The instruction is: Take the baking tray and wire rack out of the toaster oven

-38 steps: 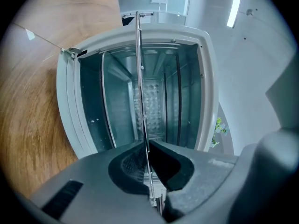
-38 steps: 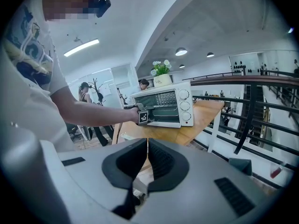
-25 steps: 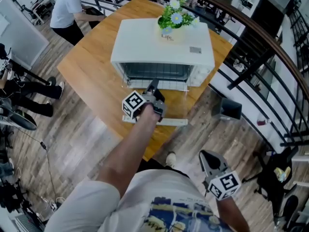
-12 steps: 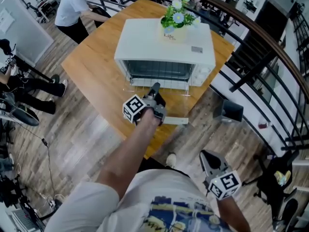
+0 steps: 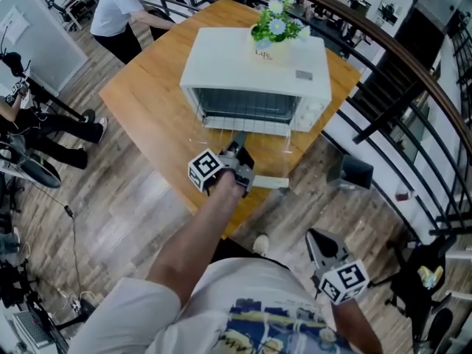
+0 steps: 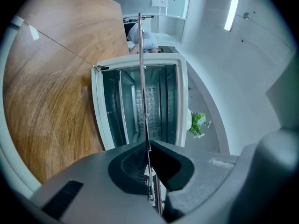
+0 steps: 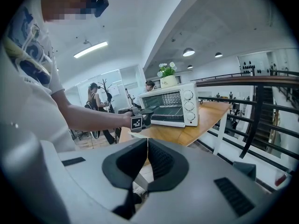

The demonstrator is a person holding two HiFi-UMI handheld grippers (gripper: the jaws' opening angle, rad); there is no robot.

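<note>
A boxy white toaster oven [image 5: 258, 57] is sitting on a warm brown wooden surface [image 5: 147, 102]. A small pot of flowers [image 5: 274, 32] is standing on its roof, and its drop-down glass door [image 5: 267, 183] is lying open toward the person. At 6 o'clock from the oven mouth, the left claw [image 6: 148, 146] is pointing level into the opening. It is clamping tight on a thin silvery wire rack [image 6: 143, 73], pinching what looks like the middle of the front rod, which is running edge-on across the left gripper view. The rack seems to be reaching partly out over the open door. The baking tray is not showing clearly and is probably sitting deeper inside. The right claw [image 7: 147, 141] is hanging closed and empty at 5 o'clock, well apart from the oven and near the person's body. The rack is likely handling as light and stiff, but its smooth rod is offering little bite, so it may be tipping once clear of the side rails. The centre hold is keeping it balanced, and a second grip on a side rod would be steadying it.
</note>
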